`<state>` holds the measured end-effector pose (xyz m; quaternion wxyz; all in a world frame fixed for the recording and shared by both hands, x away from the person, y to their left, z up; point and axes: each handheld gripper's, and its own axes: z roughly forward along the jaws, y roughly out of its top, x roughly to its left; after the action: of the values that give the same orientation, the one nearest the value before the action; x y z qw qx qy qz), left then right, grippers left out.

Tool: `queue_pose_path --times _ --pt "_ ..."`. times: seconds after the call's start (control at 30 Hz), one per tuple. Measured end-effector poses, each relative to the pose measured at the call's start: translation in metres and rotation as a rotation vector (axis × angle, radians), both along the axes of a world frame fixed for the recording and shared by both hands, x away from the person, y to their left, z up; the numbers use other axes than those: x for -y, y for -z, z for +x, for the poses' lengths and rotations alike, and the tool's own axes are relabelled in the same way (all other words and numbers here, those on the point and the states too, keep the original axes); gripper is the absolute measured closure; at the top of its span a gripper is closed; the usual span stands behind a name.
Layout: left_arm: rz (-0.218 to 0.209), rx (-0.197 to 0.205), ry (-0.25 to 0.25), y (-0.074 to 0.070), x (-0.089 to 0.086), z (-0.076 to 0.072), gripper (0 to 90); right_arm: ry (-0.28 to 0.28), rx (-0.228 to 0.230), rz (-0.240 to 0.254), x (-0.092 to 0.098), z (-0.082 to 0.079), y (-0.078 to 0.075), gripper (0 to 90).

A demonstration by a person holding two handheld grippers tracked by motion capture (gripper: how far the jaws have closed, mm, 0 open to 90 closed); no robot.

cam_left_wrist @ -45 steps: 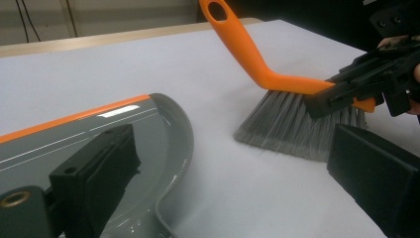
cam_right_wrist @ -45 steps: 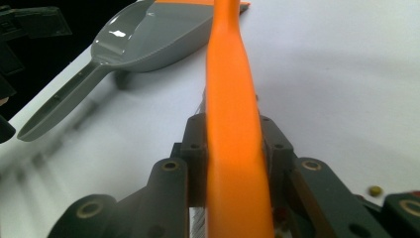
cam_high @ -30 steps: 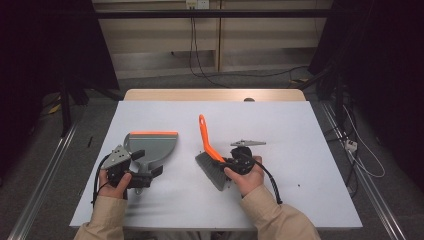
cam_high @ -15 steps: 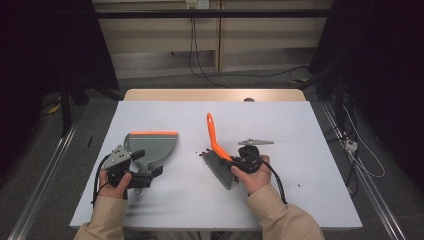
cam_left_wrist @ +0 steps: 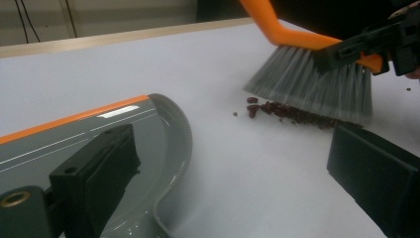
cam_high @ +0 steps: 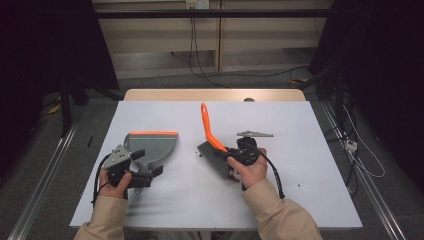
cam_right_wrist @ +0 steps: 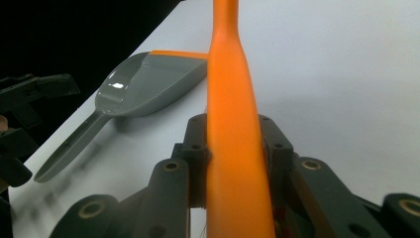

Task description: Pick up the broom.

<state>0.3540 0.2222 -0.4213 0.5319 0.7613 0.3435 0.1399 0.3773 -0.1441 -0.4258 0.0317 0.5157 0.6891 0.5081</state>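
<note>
— Orange brush (cam_high: 212, 145) is sitting mid-table in the high view; right gripper (cam_high: 239, 152) is clamping it. Left gripper (cam_high: 145, 176)?

— Gaping, holding nothing; dustpan (cam_left_wrist: 124, 144) is lying left of the beans (cam_left_wrist: 282, 110). In the right gripper view, jaws are pinching the handle (cam_right_wrist: 233, 124): keep bristles low, sweep slowly left.

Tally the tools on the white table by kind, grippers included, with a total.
Brush, orange handle, grey bristles: 1
Dustpan, grey with orange lip: 1
Handheld grippers, left gripper and right gripper: 2
Total: 4
The small dark red bits under the bristles are too many and too small to count.
</note>
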Motion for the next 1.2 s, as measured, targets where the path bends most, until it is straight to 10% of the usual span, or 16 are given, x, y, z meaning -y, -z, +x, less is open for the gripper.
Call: queue_pose_path --times 0.5,1.2 --pt "-0.001 -0.007 -0.005 0.0 -0.001 0.001 5.2 0.009 -0.04 -0.058 -0.059 0.032 0.017 71.2" --pt "0.006 -0.003 0.0 0.001 0.001 0.0 5.2 0.097 -0.096 -0.064 -0.008 0.012 0.019 70.9"
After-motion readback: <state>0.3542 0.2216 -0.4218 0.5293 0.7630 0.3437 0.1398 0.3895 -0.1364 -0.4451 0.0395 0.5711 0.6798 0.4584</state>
